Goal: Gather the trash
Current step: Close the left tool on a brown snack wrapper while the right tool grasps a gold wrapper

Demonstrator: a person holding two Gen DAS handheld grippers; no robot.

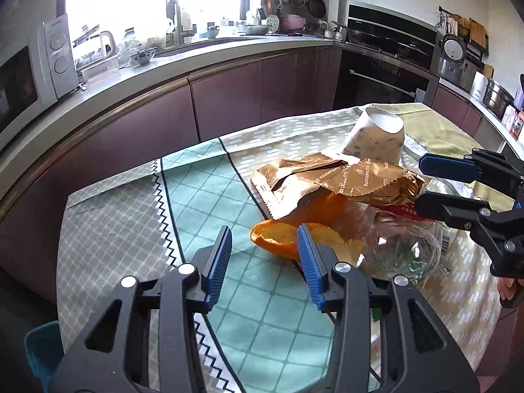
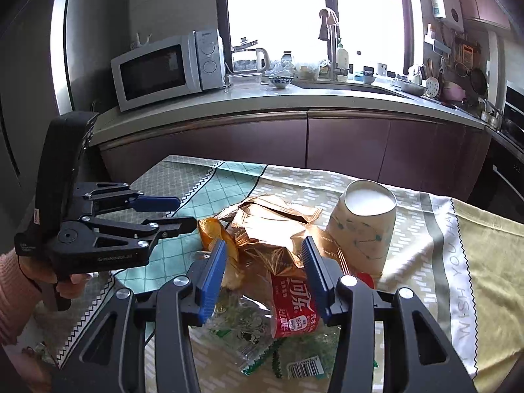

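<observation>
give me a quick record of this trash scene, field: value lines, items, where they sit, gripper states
surface: patterned tablecloth
pile: gold foil wrapper on top, orange peel at its left edge, red-labelled crushed bottle and clear plastic wrapper nearest the right gripper
cup: paper cup upside down, tilted, beside the pile
left gripper: open, empty, fingertips at the peel
right gripper: open, empty, over the bottle
bin: none identified
</observation>
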